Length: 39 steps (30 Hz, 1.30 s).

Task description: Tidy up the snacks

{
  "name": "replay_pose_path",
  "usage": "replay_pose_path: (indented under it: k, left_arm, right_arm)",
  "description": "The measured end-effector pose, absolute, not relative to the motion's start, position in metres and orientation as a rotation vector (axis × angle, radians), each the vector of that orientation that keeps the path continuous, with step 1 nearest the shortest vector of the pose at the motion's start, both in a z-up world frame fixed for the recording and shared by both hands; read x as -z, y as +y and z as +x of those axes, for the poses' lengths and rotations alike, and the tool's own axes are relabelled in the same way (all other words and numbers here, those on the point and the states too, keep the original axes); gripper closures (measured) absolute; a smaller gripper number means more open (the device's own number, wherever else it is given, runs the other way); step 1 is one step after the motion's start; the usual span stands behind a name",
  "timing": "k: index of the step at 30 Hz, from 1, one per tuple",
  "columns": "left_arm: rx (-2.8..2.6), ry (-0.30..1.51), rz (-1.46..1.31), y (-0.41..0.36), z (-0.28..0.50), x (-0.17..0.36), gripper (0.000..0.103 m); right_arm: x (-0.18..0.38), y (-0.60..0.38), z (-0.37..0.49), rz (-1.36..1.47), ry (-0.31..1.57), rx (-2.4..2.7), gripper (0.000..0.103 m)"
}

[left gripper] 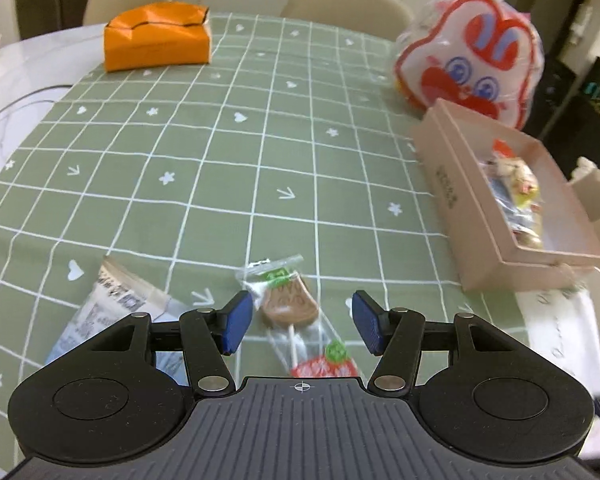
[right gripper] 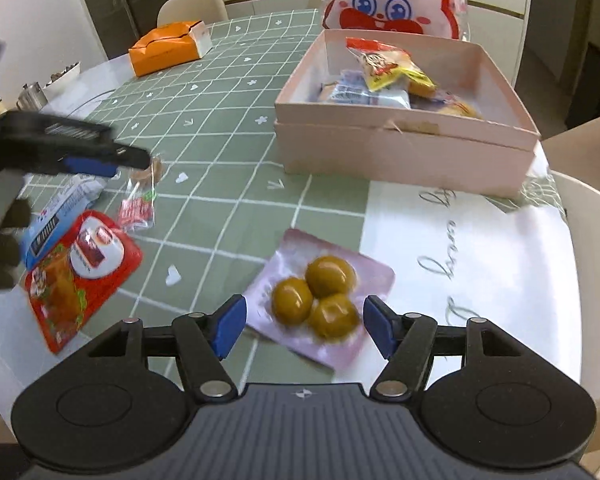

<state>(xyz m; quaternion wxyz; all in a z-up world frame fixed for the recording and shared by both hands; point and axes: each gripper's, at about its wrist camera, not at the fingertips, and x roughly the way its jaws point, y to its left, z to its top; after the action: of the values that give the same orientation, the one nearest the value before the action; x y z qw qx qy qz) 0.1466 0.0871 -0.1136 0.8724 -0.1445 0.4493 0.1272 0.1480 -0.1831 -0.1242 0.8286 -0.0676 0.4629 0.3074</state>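
My left gripper (left gripper: 298, 326) is open above a clear-wrapped brown lollipop (left gripper: 288, 304) and a red strawberry one (left gripper: 324, 364), both between its blue pads. A grey-white packet (left gripper: 108, 312) lies to its left. My right gripper (right gripper: 304, 326) is open around a pink pack of three olive-green balls (right gripper: 320, 296) on the table. The pink box (right gripper: 404, 148) holds several wrapped snacks (right gripper: 384, 76); it also shows in the left wrist view (left gripper: 496, 216). The left gripper (right gripper: 96, 162) shows in the right wrist view over the lollipops (right gripper: 138, 210).
A red snack packet (right gripper: 76, 272) and a blue-white packet (right gripper: 56, 216) lie at the left. An orange box (left gripper: 156, 36) sits far back. A red-and-white cartoon bag (left gripper: 472, 56) stands behind the pink box. A white paper sheet (right gripper: 480, 264) lies right of the green checked tablecloth (left gripper: 220, 160).
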Motion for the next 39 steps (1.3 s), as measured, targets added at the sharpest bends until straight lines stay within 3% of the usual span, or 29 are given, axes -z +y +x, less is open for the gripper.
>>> replay_pose_path:
  k: [4,6,8,17,23,31,32,33,34,37,39]
  left_arm:
    - [-0.257,0.958,-0.251,0.067,0.156,0.117,0.057]
    - [-0.202,0.972,-0.242,0.050,0.154,0.117,0.073]
    - [-0.136,0.996,-0.249,0.033,0.150,0.119,0.080]
    - [-0.088,1.035,-0.160,-0.002,0.113,0.113,0.081]
    - [-0.145,0.951,-0.299,0.034,0.064,0.085,0.080]
    - [-0.335,0.968,-0.419,0.096,-0.004,0.087,0.080]
    - [-0.352,0.975,-0.430,0.101,-0.009,0.090,0.080]
    - [-0.365,0.982,-0.443,0.104,-0.013,0.094,0.080]
    - [-0.373,0.989,-0.465,0.108,-0.015,0.098,0.080]
    - [-0.356,1.003,-0.522,0.109,-0.009,0.110,0.074]
    - [-0.333,0.999,-0.533,0.104,0.000,0.113,0.061]
  right_arm:
    - [0.121,-0.192,0.144,-0.159,0.964,-0.667,0.038]
    - [0.121,-0.193,0.143,-0.170,0.954,-0.679,0.037]
    - [0.123,-0.193,0.143,-0.193,0.947,-0.680,0.037]
    - [0.130,-0.198,0.152,-0.232,0.924,-0.625,0.037]
    - [0.107,-0.170,0.147,-0.284,0.800,-0.727,0.036]
    - [0.119,-0.089,0.164,-0.242,0.866,-0.828,0.036]
    - [0.121,-0.081,0.165,-0.246,0.880,-0.822,0.042]
    - [0.124,-0.073,0.165,-0.253,0.897,-0.811,0.058]
    - [0.127,-0.068,0.165,-0.257,0.919,-0.801,0.064]
    - [0.127,-0.065,0.151,-0.280,0.936,-0.818,0.064]
    - [0.127,-0.072,0.140,-0.290,0.949,-0.843,0.065]
